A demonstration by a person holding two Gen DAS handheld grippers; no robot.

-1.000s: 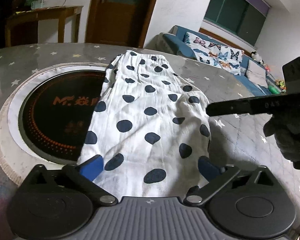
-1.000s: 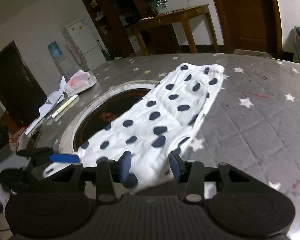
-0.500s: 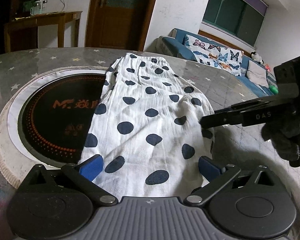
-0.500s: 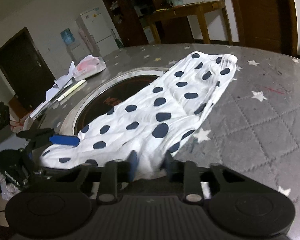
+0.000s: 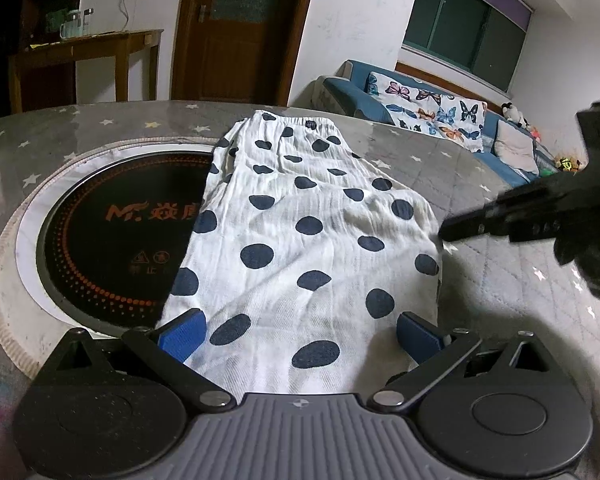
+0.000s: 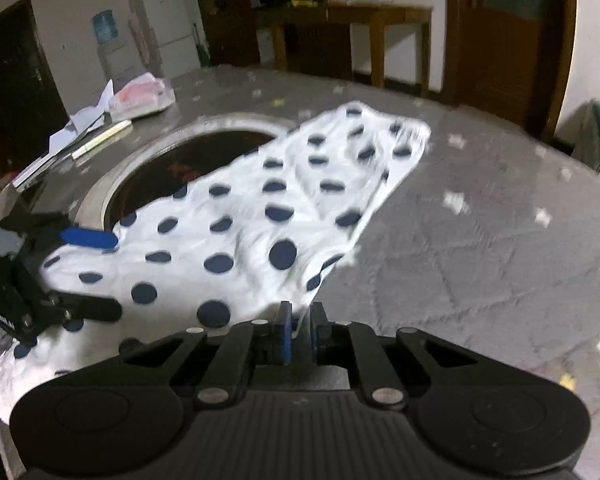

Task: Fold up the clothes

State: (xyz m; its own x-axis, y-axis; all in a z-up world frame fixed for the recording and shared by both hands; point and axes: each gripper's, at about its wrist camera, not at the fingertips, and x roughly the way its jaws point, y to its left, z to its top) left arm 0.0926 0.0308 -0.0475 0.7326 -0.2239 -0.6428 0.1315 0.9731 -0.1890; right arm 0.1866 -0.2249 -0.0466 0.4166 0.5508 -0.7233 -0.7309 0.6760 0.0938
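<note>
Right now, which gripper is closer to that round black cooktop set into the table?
The left. The left gripper hangs open over the near end of the dotted garment, right by the cooktop. The right gripper is closing on the garment's far edge, away from it.

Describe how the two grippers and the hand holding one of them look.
Both grippers are black plastic, with two round housings, a ribbed grey body and silver pivot bolts. The left gripper has blue pads on black linkage fingers; so does the right gripper. White lettering marks the right gripper's side, too blurred to read. The hand wears a dark knitted glove. No cables show.
</note>
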